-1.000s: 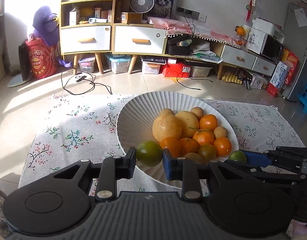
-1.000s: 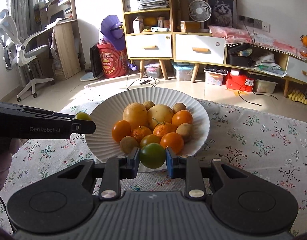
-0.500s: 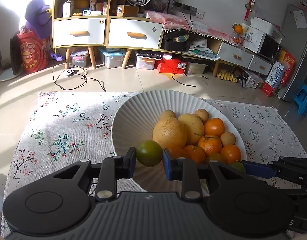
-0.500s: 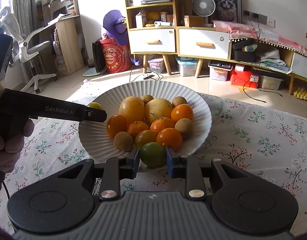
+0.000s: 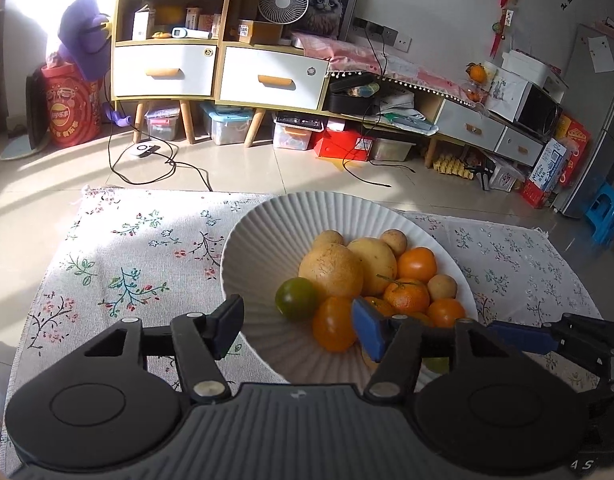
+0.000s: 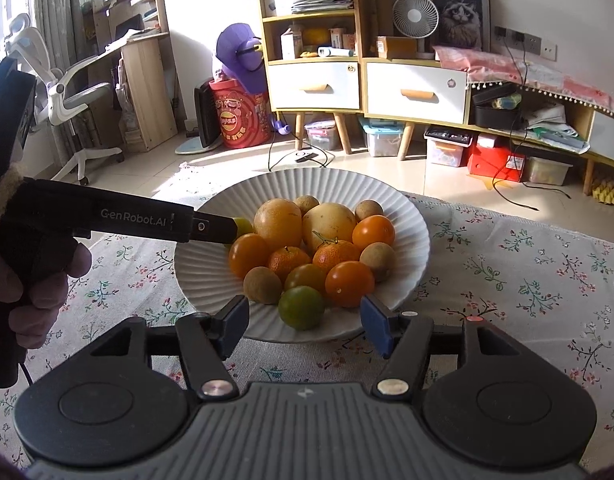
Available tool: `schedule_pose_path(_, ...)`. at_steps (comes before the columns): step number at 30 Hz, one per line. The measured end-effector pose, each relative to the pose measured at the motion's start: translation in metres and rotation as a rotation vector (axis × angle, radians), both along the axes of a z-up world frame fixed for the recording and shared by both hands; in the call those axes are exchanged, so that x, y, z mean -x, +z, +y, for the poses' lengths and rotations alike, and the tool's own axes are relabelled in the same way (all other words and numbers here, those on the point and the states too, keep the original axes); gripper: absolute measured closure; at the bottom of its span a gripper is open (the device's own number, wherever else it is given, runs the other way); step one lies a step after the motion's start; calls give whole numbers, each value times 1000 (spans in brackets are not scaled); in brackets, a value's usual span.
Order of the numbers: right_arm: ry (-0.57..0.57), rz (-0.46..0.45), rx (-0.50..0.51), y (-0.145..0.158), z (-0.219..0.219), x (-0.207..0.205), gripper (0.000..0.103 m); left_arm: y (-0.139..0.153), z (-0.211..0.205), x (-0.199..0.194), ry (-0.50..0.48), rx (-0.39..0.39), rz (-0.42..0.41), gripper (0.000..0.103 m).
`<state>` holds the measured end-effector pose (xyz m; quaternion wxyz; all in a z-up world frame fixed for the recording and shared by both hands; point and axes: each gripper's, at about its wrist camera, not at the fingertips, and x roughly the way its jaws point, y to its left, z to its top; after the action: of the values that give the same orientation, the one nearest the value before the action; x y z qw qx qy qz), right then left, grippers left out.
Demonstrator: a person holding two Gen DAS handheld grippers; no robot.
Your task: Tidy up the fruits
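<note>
A: Backing both tongs straight out is the step in hand, I'd say. The left tongs (image 5: 297, 326) gape wide and hold nothing; their green fruit (image 5: 296, 298) sits in the bowl (image 5: 263, 240), touching the big yellow one (image 5: 331, 272).

B: And the right tongs (image 6: 303, 320)?

A: Wide apart too, empty. Their green fruit (image 6: 301, 307) lies at the bowl's near edge, between the pads but apart from them.

B: So what makes it go well?

A: Pull back level, along the fingers' line, without swinging sideways. The left blue pad (image 5: 367, 328) is just beside an orange (image 5: 333, 329); a nudge could roll the pile. The right fruit sits on the sloping rim, so brushing it might tip it onto the cloth (image 6: 527, 264).
</note>
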<state>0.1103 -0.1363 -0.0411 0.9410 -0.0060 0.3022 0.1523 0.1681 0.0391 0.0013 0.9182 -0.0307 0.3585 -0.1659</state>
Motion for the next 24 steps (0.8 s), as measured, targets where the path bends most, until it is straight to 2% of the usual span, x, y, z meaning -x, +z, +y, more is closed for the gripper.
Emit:
schedule_pose_path(2,-8,-3,-5,2,-2,2,36,3,2,5,8,-12,-3,44)
schedule_pose_path(4,-21,1,-10,5,-4,3,29,6,4,12,16,-30,-7,33)
schedule_pose_path(10,-67,8,1,12,-6,11,14,11,12,34,59,-64,0,15)
schedule_pose_path(17,-113,21,38,22,-11,31,4,20,10,57,146,-117,25,10)
schedule_pose_path(24,-186,77,38,28,-13,43,1,24,5,81,170,-152,57,10)
